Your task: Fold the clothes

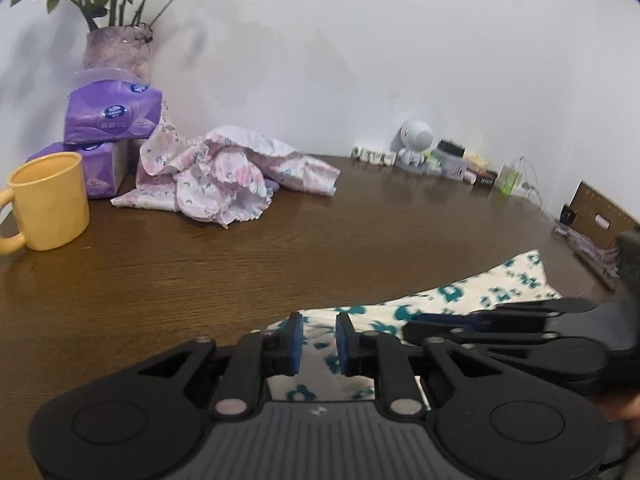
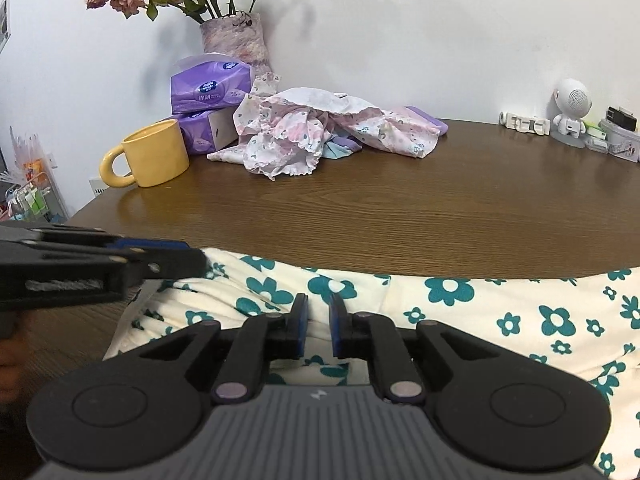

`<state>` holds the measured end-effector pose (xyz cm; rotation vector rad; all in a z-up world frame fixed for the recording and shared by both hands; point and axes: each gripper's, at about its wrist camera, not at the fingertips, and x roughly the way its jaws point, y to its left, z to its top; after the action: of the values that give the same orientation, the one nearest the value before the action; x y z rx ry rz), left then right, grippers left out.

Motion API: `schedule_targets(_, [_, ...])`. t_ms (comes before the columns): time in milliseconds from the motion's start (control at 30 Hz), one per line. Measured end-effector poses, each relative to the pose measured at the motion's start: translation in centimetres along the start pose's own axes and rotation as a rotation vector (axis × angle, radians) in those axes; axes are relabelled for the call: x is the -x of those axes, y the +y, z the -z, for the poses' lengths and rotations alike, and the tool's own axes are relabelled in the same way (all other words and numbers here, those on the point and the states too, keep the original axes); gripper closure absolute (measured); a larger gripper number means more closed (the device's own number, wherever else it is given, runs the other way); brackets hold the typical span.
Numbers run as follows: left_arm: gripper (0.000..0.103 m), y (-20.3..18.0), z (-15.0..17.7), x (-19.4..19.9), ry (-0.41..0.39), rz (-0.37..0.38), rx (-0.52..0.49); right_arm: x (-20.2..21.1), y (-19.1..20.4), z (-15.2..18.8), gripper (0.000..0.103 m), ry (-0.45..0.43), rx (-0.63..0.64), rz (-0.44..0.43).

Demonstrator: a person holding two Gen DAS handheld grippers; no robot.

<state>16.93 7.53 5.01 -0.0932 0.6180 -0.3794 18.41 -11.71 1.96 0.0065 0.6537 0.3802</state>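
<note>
A cream garment with teal flowers (image 2: 500, 312) lies spread along the near edge of the brown table (image 2: 360, 216). My right gripper (image 2: 318, 328) sits low on it, its jaws nearly together with cream cloth pinched between the blue pads. My left gripper (image 1: 319, 344) grips the same garment (image 1: 440, 300) near its left end, also with only a narrow gap that the cloth fills. Each gripper shows in the other's view: the left gripper (image 2: 188, 260) from the side, the right gripper (image 1: 416, 326) close beside the left. A crumpled pink floral garment (image 2: 320, 136) lies at the back.
A yellow mug (image 2: 154, 154) stands at the back left, beside two purple tissue packs (image 2: 208, 92) and a vase of dried flowers (image 2: 236, 36). A white robot figure (image 2: 570, 112) and small boxes line the back right by the wall. A cardboard box (image 1: 600, 216) sits far right.
</note>
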Motion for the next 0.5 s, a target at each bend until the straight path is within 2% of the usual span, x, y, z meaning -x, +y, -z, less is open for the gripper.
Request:
schedule_targets(100, [0.087, 0.0, 0.4, 0.6, -0.004, -0.01, 0.03, 0.0, -0.2, 0.0, 0.093, 0.002, -0.005, -0.007])
schedule_targets(300, [0.088, 0.5, 1.3, -0.1, 0.036, -0.019, 0.071, 0.3, -0.1, -0.2, 0.093, -0.003, 0.0, -0.014])
schedule_targets(400, [0.089, 0.2, 1.6, -0.2, 0.034, -0.029, 0.055, 0.8, -0.2, -0.7, 0.091, -0.01, -0.023, -0.031])
schedule_targets(500, [0.089, -0.5, 1.9, -0.2, 0.023, -0.049, 0.02, 2.2, 0.9, -1.2, 0.089, -0.059, -0.01, -0.066])
